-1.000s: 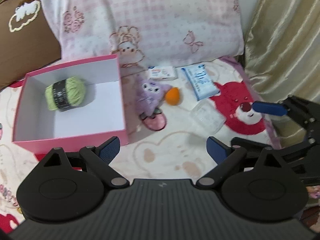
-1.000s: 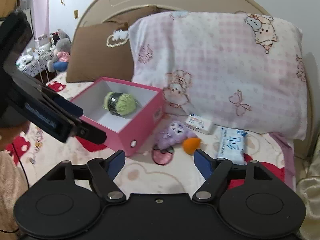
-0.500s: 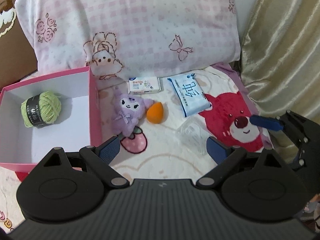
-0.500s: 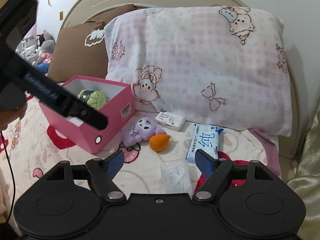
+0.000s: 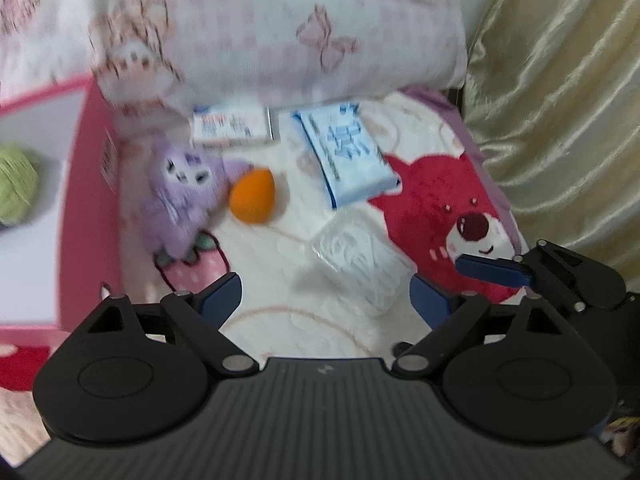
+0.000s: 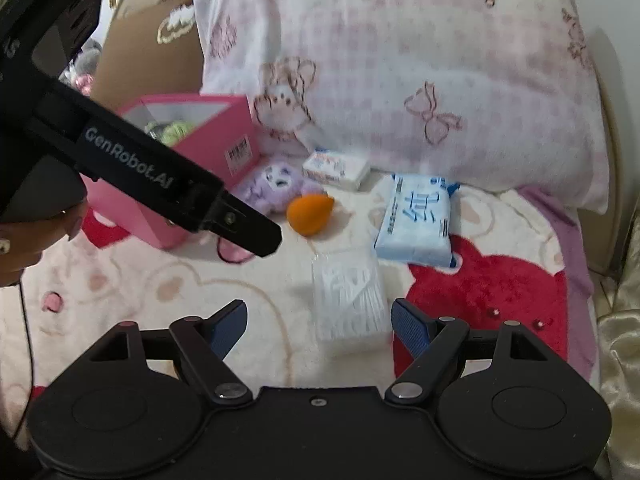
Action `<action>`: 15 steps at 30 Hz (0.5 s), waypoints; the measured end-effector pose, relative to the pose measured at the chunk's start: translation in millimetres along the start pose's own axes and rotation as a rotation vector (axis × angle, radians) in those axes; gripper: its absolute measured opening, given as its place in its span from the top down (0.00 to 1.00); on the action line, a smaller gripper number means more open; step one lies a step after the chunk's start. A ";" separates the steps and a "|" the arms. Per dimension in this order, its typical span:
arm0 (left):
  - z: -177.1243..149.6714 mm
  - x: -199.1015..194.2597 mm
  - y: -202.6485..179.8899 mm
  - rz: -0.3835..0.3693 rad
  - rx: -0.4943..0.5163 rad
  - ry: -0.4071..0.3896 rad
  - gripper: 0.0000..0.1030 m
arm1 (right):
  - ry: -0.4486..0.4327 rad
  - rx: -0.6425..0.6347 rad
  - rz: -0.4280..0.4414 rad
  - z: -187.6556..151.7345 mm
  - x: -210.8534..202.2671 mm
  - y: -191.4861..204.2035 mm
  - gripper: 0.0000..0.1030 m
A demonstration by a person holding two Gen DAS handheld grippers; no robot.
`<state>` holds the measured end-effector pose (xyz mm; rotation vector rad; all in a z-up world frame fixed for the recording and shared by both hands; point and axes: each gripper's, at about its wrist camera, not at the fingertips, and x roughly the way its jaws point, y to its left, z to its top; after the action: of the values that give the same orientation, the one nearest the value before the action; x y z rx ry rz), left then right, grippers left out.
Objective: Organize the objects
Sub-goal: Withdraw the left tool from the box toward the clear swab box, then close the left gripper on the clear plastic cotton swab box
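My left tool [image 5: 326, 300] and right tool [image 6: 320, 322] both gape, empty, over the clear packet [image 6: 348, 300] on the bed [image 6: 256, 292]; bare blanket separates it from the pink box [image 6: 224, 136].

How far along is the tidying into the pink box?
Done: only the green yarn is in the pink box. In hand: nothing; left gripper and right gripper are open. Left: purple plush, orange sponge, tissue pack, clear packet, small carton.
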<state>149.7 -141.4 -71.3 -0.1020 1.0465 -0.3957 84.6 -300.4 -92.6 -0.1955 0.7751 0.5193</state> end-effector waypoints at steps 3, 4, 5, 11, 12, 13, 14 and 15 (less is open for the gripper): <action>-3.2 14.6 4.9 -0.017 -0.006 0.004 0.12 | 0.008 -0.034 -0.023 -2.7 12.3 8.1 0.20; -3.8 19.3 6.2 -0.021 -0.005 0.000 0.12 | 0.007 -0.043 -0.028 -3.2 15.3 10.5 0.20; -4.4 23.9 7.9 -0.030 -0.005 -0.005 0.14 | 0.006 -0.053 -0.037 -3.6 18.1 12.3 0.20; -2.1 49.1 14.4 -0.081 0.026 -0.065 0.21 | -0.022 -0.034 -0.122 -11.5 36.7 8.0 0.20; -0.7 54.9 15.4 -0.085 0.026 -0.063 0.26 | -0.022 -0.011 -0.131 -13.7 39.5 5.1 0.20; 0.5 59.8 15.6 -0.086 0.028 -0.060 0.28 | -0.019 0.016 -0.136 -15.7 42.5 1.6 0.20; 1.6 65.5 15.8 -0.081 0.029 -0.059 0.32 | -0.015 0.045 -0.139 -17.6 44.8 -2.0 0.20; 1.9 69.7 15.6 -0.079 0.038 -0.061 0.34 | -0.012 0.068 -0.137 -19.3 46.2 -5.4 0.20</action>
<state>186.0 -152.7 -131.8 -0.1211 0.9765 -0.4807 103.1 -294.5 -139.1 -0.1805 0.7603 0.3637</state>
